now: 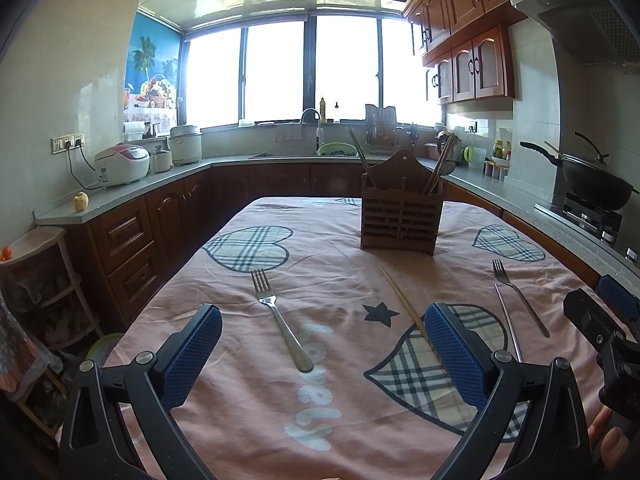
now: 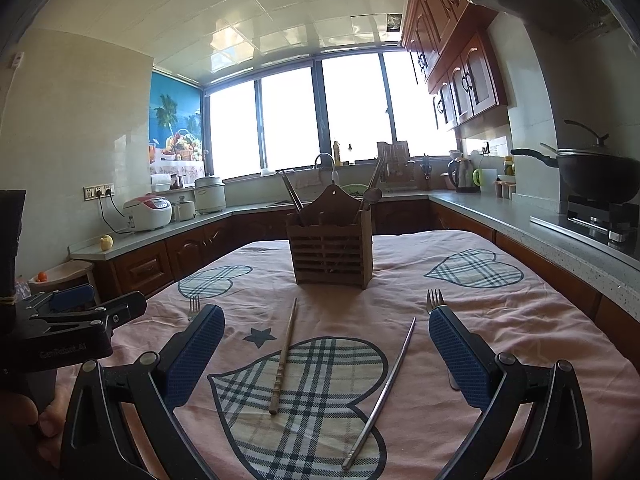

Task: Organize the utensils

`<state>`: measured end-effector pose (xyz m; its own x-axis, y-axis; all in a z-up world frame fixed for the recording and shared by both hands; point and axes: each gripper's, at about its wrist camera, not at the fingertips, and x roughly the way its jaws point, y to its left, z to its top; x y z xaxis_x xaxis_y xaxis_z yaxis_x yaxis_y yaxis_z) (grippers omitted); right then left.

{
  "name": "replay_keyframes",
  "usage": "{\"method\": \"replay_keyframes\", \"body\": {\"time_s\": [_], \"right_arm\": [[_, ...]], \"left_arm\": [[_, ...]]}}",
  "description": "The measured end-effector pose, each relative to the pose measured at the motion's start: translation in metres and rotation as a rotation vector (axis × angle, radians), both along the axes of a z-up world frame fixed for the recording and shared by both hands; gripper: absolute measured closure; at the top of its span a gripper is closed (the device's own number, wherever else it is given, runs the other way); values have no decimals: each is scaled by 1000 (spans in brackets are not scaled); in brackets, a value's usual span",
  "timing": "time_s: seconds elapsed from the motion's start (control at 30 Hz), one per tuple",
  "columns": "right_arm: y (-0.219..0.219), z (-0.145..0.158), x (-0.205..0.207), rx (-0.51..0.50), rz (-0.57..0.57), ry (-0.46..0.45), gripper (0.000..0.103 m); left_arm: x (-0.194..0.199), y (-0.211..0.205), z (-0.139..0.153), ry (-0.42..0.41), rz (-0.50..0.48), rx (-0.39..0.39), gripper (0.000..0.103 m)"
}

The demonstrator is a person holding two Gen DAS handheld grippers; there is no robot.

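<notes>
A wooden slatted utensil holder (image 1: 401,216) (image 2: 331,248) stands mid-table with chopsticks and a spoon sticking out of it. On the pink tablecloth lie a steel fork (image 1: 280,316) on the left, a wooden chopstick (image 1: 404,304) (image 2: 285,354), a metal chopstick (image 1: 508,324) (image 2: 384,388) and a second fork (image 1: 518,296) (image 2: 435,300). My left gripper (image 1: 323,354) hangs open above the left fork's handle. My right gripper (image 2: 326,354) is open too, with both chopsticks between its fingers' lines below. Neither holds anything.
Kitchen counters wrap around the table: rice cookers (image 1: 122,164) at the left, a sink (image 1: 310,152) under the window, a wok on the stove (image 1: 592,176) at the right. The other gripper (image 1: 604,336) (image 2: 72,320) shows at each view's edge. A shelf rack (image 1: 36,280) stands left.
</notes>
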<state>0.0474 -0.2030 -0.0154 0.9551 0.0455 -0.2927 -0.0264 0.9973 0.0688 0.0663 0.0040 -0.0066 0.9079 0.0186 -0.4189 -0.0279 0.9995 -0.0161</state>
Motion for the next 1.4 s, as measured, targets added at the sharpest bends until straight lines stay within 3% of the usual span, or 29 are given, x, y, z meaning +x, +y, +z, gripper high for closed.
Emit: {"method": "replay_keyframes", "body": {"time_s": [1.4], "right_arm": [[4,11,-4,-1,-1,-25,0]], "left_arm": [[-7,-10,4,-21,-13,18,1]]}}
